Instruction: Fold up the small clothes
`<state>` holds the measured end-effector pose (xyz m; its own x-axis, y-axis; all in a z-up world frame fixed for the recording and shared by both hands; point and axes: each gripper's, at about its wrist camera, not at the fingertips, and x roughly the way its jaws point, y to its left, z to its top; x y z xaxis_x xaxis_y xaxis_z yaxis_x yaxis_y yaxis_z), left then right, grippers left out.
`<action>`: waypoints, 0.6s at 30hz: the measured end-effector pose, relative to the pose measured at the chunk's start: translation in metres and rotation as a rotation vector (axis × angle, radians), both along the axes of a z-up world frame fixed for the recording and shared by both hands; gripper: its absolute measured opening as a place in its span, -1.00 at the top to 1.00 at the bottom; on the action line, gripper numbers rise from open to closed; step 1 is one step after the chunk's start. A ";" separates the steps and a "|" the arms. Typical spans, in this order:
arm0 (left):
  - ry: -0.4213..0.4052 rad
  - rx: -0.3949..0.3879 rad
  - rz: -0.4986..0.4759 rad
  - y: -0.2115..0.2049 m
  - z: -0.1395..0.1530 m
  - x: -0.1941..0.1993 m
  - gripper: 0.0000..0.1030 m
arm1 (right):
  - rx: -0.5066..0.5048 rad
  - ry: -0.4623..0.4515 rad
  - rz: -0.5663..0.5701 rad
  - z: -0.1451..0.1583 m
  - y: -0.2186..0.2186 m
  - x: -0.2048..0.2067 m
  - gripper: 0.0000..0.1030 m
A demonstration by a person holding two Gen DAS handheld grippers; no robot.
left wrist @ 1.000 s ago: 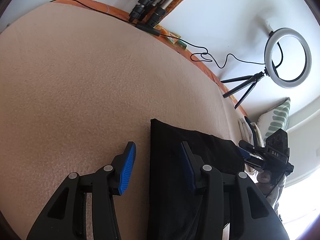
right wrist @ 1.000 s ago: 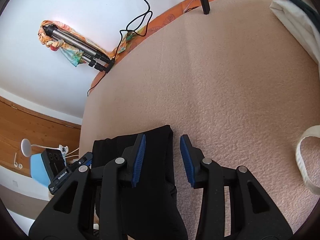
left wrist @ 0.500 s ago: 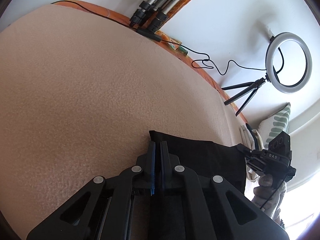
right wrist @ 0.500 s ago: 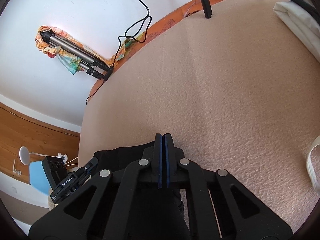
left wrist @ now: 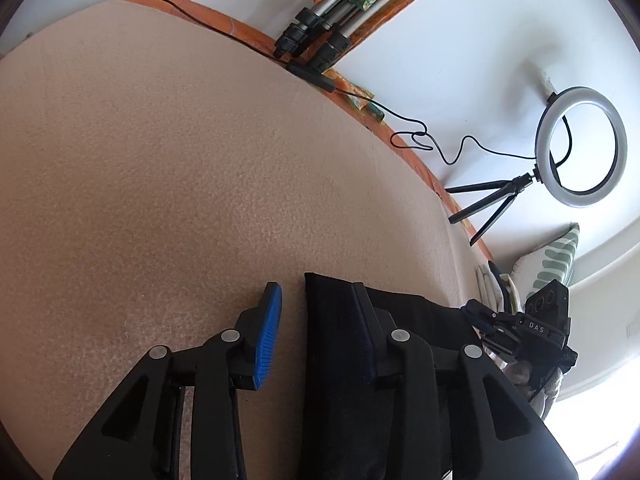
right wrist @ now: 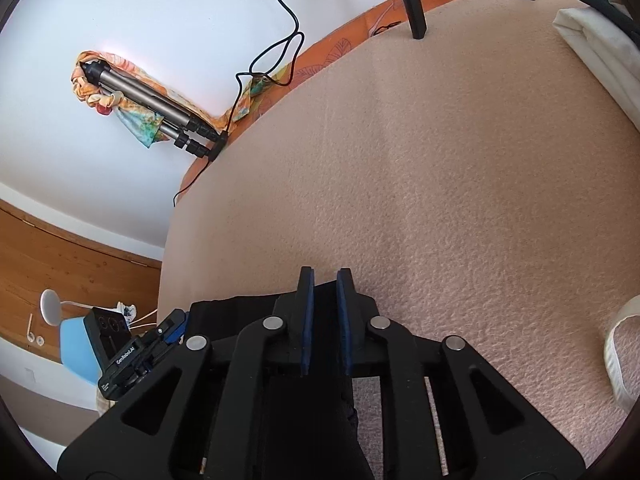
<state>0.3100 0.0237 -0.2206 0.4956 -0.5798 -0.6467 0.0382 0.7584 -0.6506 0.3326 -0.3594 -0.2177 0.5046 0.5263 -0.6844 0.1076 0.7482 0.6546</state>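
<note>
Hiding black garment (right wrist: pixel 224 312) lower part: right gripper (right wrist: pixel 324 312), jaws just opening.

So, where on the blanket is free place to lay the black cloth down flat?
The widest bare patch of the blanket lies ahead of both grippers, between the black cloth and the orange edge. It is crowded toward the ring light, the white folded cloth and the tripod.

Bright, sharp daylight (window glare lower right), fisheye-bent edges
</note>
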 end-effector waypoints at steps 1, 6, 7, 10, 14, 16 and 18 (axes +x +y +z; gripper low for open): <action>0.000 -0.013 -0.010 -0.001 0.000 0.000 0.36 | 0.005 0.005 -0.001 -0.003 0.001 0.001 0.63; -0.028 0.068 -0.015 -0.011 -0.002 0.000 0.92 | -0.025 0.003 0.004 -0.005 0.009 0.002 0.88; -0.043 0.092 -0.013 -0.012 -0.002 -0.001 0.92 | -0.061 0.003 -0.003 -0.004 0.010 0.002 0.92; -0.064 0.171 -0.019 -0.014 0.006 -0.003 0.92 | -0.135 -0.002 -0.055 0.001 0.003 0.000 0.93; -0.051 0.124 -0.020 -0.004 0.014 -0.011 0.63 | -0.077 -0.022 -0.081 0.010 -0.016 -0.008 0.92; -0.021 0.103 -0.019 0.002 0.017 -0.018 0.34 | -0.060 -0.037 -0.076 0.017 -0.021 -0.016 0.92; -0.013 0.069 -0.019 0.009 0.021 -0.028 0.26 | -0.054 -0.050 -0.065 0.024 -0.024 -0.025 0.89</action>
<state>0.2821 0.0327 -0.1998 0.4936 -0.5436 -0.6789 0.0618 0.8005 -0.5961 0.3076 -0.3836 -0.1942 0.5708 0.4543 -0.6840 0.1252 0.7751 0.6193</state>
